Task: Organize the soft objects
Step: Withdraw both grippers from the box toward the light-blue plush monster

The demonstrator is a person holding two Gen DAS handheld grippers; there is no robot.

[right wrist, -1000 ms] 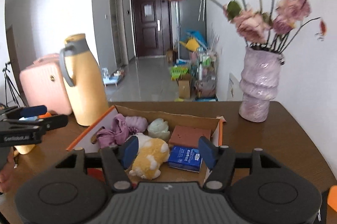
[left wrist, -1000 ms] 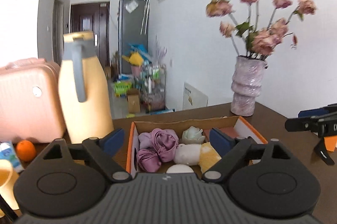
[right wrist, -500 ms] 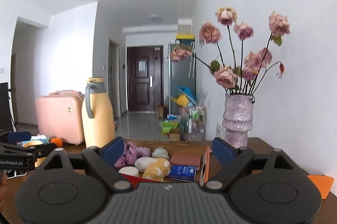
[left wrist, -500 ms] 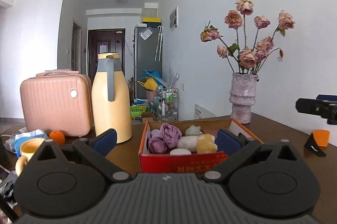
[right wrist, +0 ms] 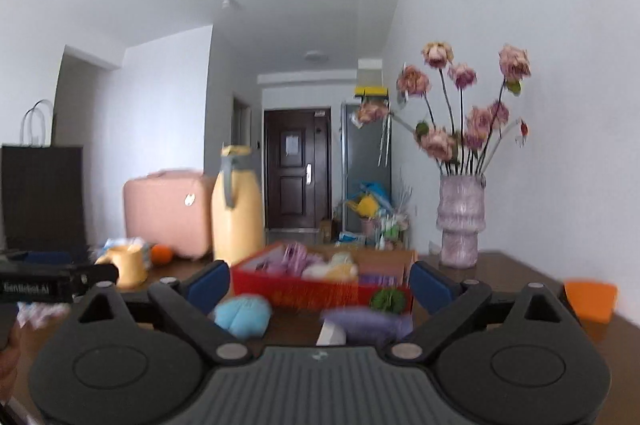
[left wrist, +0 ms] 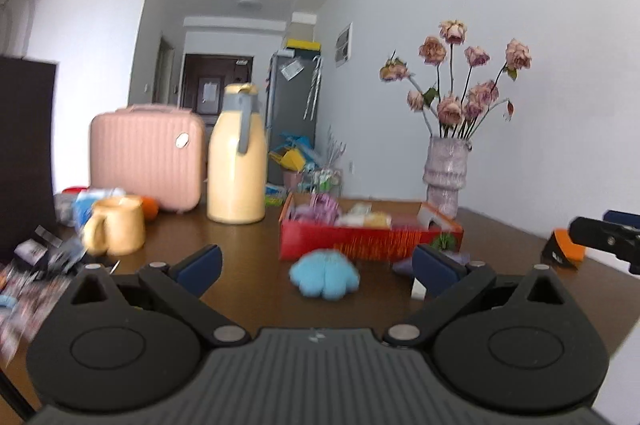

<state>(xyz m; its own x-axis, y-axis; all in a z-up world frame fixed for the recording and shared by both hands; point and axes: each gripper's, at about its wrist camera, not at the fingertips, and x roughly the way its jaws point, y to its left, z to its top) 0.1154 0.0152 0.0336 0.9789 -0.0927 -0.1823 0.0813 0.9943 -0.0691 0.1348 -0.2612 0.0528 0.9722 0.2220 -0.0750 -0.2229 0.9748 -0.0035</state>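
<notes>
A red cardboard box (left wrist: pixel 360 239) holds purple, white and yellow soft toys (left wrist: pixel 320 207); it also shows in the right wrist view (right wrist: pixel 296 285). A blue plush (left wrist: pixel 324 275) lies on the table in front of it, also in the right wrist view (right wrist: pixel 242 315). A purple plush (right wrist: pixel 366 323) and a green ball (right wrist: pixel 387 299) lie nearer the right gripper. My left gripper (left wrist: pixel 316 271) is open and empty, just short of the blue plush. My right gripper (right wrist: pixel 320 285) is open and empty, above the purple plush.
A yellow thermos jug (left wrist: pixel 237 161), pink case (left wrist: pixel 146 155), yellow mug (left wrist: pixel 116 225) and orange fruit (right wrist: pixel 161 254) stand at the left. A vase of dried roses (left wrist: pixel 446 171) stands at the back right. An orange-black item (left wrist: pixel 562 251) lies at the right edge.
Both grippers have pulled back from over the box and dropped lower. The box now lies farther off, and the blue, purple and green items in front of it have come into view.
</notes>
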